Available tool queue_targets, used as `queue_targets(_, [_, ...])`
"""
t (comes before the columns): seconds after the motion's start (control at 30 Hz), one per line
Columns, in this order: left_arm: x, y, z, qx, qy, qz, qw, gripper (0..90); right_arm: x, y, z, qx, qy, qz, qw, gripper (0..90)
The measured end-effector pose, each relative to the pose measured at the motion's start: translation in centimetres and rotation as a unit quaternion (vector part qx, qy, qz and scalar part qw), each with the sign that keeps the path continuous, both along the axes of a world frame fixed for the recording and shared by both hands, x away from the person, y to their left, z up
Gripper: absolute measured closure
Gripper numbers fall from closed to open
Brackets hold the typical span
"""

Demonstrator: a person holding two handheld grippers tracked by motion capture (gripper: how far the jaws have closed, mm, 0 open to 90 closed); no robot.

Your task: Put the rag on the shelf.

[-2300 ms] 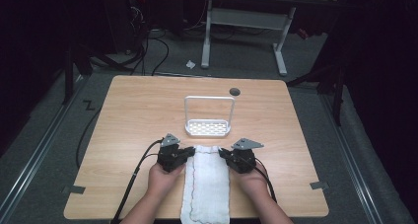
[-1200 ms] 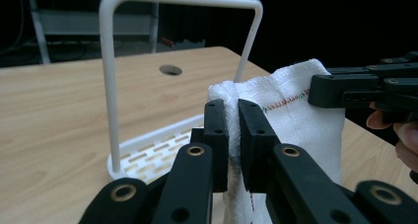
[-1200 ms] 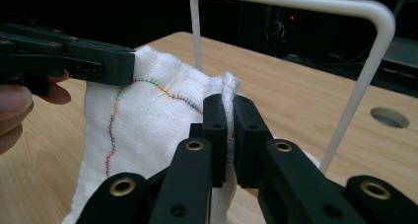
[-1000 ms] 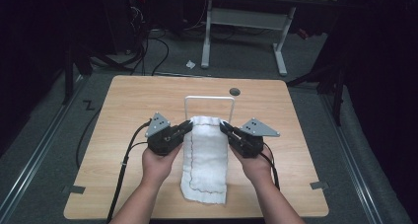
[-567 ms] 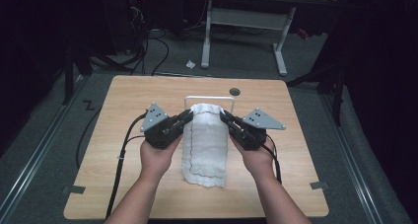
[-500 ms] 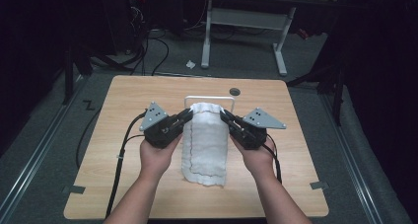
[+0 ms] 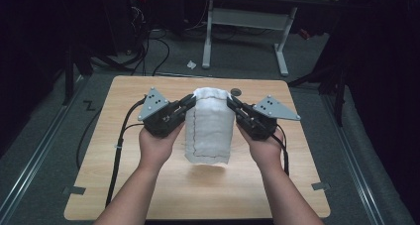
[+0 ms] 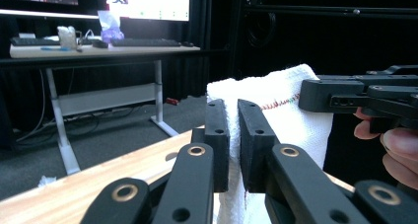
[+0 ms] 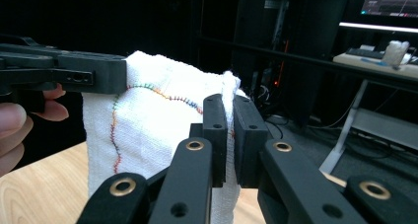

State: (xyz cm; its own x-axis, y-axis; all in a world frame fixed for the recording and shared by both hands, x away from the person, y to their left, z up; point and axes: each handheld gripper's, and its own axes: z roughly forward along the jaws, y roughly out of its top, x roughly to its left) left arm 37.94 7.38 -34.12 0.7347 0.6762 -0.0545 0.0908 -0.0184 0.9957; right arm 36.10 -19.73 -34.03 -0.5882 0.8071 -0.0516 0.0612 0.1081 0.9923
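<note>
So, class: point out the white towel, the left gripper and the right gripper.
white towel (image 7: pixel 210 131), high view, middle of hanging cloth.
left gripper (image 7: pixel 191 100), high view, jaw tips at towel's corner.
right gripper (image 7: pixel 230 100), high view, jaw tips at towel's corner.

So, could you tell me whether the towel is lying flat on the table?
No, the towel hangs lifted between both hand-held grippers, casting a shadow below.
</note>
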Motion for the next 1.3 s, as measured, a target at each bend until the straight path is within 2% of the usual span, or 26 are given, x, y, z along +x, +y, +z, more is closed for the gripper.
queue_targets(0.07, [0.2, -0.4, 0.7, 0.009, -0.006, 0.003, 0.9999, 84.1, 0.1, -0.2, 0.3, 0.007, 0.002, 0.003, 1.0000, 86.0])
queue_targets(0.2, [0.7, -0.7, 1.3, 0.020, -0.011, 0.005, 0.9997, 84.1, 0.6, -0.6, 0.9, 0.004, 0.004, -0.006, 1.0000, 85.9])
queue_targets(0.33, [2.3, -1.4, 1.8, 0.035, -0.014, 0.009, 0.9993, 84.1, 1.7, -1.1, 1.3, 0.009, 0.003, -0.014, 0.9999, 85.9])
queue_targets(0.4, [3.0, -1.6, 1.9, 0.039, -0.011, 0.012, 0.9991, 84.2, 2.4, -1.3, 1.5, 0.016, 0.011, -0.019, 0.9996, 85.9])
queue_targets(0.5, [4.0, -1.7, 2.2, 0.035, -0.009, 0.015, 0.9992, 84.1, 3.6, -1.7, 1.6, 0.025, 0.018, -0.023, 0.9993, 85.9])
queue_targets(0.6, [4.9, -1.7, 2.4, 0.042, -0.011, 0.023, 0.9988, 84.1, 4.6, -1.7, 1.8, 0.025, 0.022, -0.026, 0.9991, 85.9])
queue_targets(0.63, [4.9, -1.7, 2.4, 0.042, -0.011, 0.023, 0.9988, 84.1, 4.6, -1.7, 1.8, 0.025, 0.022, -0.026, 0.9991, 85.9])
queue_targets(0.77, [6.5, -1.6, 2.6, 0.038, -0.006, 0.029, 0.9988, 84.1, 6.0, -1.4, 2.3, 0.023, 0.015, -0.028, 0.9993, 85.9])
queue_targets(1.03, [8.2, -1.5, 3.3, 0.036, -0.005, 0.033, 0.9988, 84.1, 8.0, -1.3, 2.8, 0.029, 0.018, -0.030, 0.9990, 85.9])
queue_targets(1.13, [8.8, -1.5, 3.4, 0.035, 0.001, 0.036, 0.9987, 84.1, 8.9, -1.4, 3.0, 0.043, 0.032, -0.023, 0.9983, 85.9])
queue_targets(1.3, [10.5, -1.6, 3.6, 0.046, 0.010, 0.042, 0.9980, 84.1, 10.3, -1.3, 3.1, 0.044, 0.043, -0.021, 0.9979, 85.9])
